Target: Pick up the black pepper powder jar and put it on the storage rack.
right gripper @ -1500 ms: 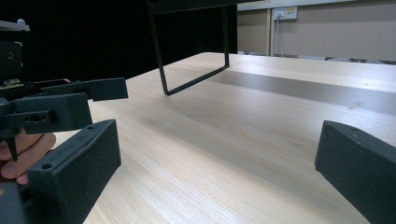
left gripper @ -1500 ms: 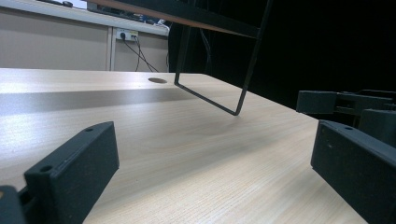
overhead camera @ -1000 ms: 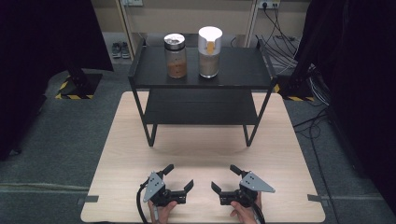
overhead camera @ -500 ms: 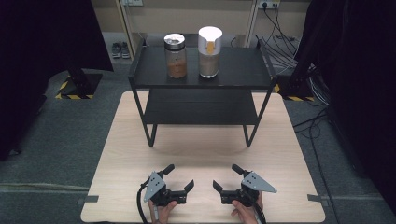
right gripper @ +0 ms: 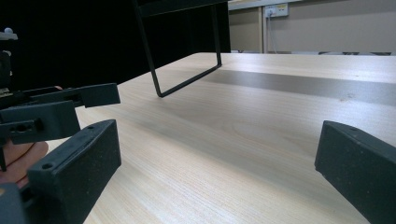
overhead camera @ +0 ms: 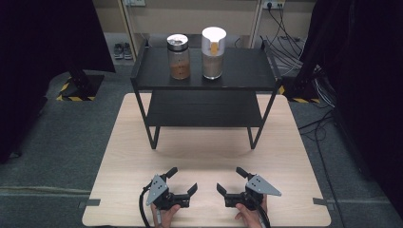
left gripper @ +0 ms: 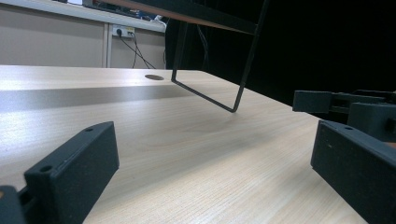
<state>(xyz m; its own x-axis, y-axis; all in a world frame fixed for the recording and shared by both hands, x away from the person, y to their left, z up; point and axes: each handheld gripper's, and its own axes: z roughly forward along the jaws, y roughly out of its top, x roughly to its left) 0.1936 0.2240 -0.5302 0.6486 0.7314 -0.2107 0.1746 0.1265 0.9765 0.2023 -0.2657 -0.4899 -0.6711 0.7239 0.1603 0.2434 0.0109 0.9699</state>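
So the biggest thing here is the light wood table [overhead camera: 204, 156], and standing on its far half is a black 2-tier shelf rack [overhead camera: 205, 78] on thin metal legs. In the left gripper view 1 of those leg loops [left gripper: 233, 95] sits on the wood well ahead of the jaws.

On the rack's top tier are 2 jars just beside each other: the left jar [overhead camera: 178, 57] has a silver lid and brown stuff in the lower part, the right jar [overhead camera: 213, 46] has a white lid with an orange tab and looks tan/grey inside. Both are upright and well apart from either tool. The lower tier looks bare.

Down at the near edge, the left gripper [overhead camera: 181, 183] and the right gripper [overhead camera: 231, 180] sit low over the wood, pointed inward at each other, jaws spread wide on both and nothing between them. Each has a hand [overhead camera: 248, 216] behind it.

My read: this is the very start, and the jars are what's going to get picked. If I were doing it I'd lift each tool well clear of the table first, then come at a jar from the front at mid-body height, below the lid, keeping the jaws wide until they straddle the glass. Watch the rack's raised side rails and the neighbouring jar, since the gap between the 2 is narrow. Squeeze square on, lift straight up.
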